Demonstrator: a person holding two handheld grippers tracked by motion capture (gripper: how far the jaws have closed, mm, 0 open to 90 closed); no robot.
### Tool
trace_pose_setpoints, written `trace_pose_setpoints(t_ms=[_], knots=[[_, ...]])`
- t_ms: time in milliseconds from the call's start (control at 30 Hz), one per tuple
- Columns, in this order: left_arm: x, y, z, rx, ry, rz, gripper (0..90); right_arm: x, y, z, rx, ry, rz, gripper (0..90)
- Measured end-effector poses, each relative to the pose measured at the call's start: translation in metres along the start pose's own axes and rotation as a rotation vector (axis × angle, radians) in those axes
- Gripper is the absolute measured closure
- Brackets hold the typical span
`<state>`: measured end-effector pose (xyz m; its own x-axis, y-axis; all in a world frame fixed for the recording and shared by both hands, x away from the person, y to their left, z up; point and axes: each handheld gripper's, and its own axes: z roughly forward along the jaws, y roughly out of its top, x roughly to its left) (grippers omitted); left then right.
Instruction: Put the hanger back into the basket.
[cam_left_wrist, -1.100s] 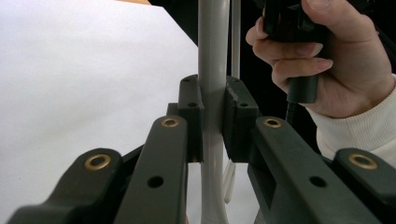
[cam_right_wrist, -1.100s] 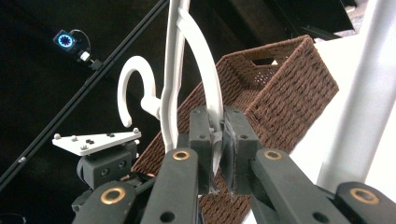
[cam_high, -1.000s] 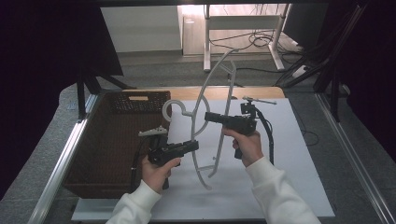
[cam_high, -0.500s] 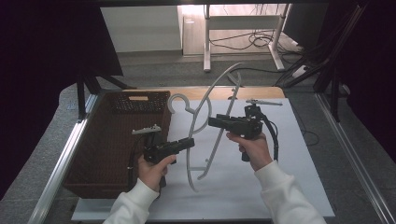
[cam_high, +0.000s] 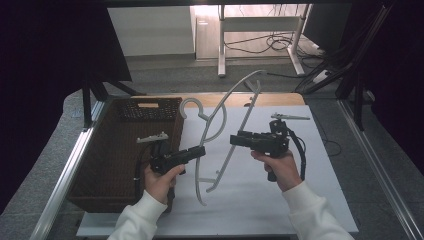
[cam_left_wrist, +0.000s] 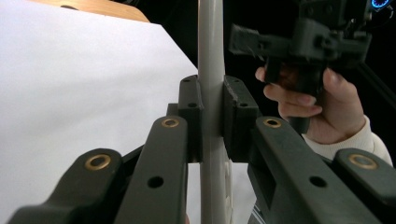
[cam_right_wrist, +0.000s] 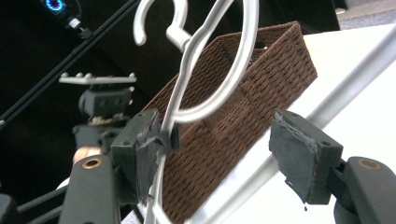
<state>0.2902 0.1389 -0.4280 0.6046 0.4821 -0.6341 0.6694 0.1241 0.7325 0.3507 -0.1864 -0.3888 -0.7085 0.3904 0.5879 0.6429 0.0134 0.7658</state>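
Observation:
A white plastic hanger (cam_high: 235, 135) is held tilted above the white sheet, hook (cam_high: 187, 105) toward the basket. My left gripper (cam_high: 201, 150) is shut on one of its bars; in the left gripper view both pads (cam_left_wrist: 192, 116) press that bar (cam_left_wrist: 211, 56). My right gripper (cam_high: 233, 139) is open at the hanger's middle, its jaws having just been opening. In the right gripper view (cam_right_wrist: 224, 149) the hanger's thin arm (cam_right_wrist: 187, 70) runs past the left pad (cam_right_wrist: 148, 140) and a blurred bar crosses the gap; the pads are not pressing on either.
A brown wicker basket (cam_high: 102, 150) stands at the left on the table, close to the hanger's hook. The white sheet (cam_high: 310, 145) covers the table's middle and right. Metal rails (cam_high: 65, 175) run along both sides. Cables lie on the floor beyond the table.
The right gripper's jaws have opened off the hanger and that hand has shifted slightly right. The hanger has swung to a new tilt in the left gripper, which stays put.

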Motion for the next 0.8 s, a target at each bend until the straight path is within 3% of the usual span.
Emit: trace_pose_setpoints(t_ms=[133, 267, 433, 633, 800], knots=[[-0.001, 0.002, -0.003, -0.008, -0.003, -0.001, 79.9, 0.001, -0.011, -0.021, 0.001, -0.006, -0.027, 33.5], [-0.003, 0.004, -0.008, -0.011, -0.003, 0.008, 80.0, -0.006, -0.024, -0.044, 0.020, -0.062, -0.068, 33.3], [-0.003, 0.010, -0.019, -0.021, 0.008, 0.010, 79.9, -0.017, -0.043, -0.069, 0.046, -0.114, -0.085, 32.7], [-0.008, 0.020, -0.039, -0.037, 0.031, 0.034, 79.9, -0.030, -0.058, -0.083, 0.093, -0.194, -0.103, 31.5], [-0.005, 0.026, -0.057, -0.050, 0.051, 0.044, 80.0, -0.038, -0.063, -0.085, 0.100, -0.193, -0.071, 31.2]])
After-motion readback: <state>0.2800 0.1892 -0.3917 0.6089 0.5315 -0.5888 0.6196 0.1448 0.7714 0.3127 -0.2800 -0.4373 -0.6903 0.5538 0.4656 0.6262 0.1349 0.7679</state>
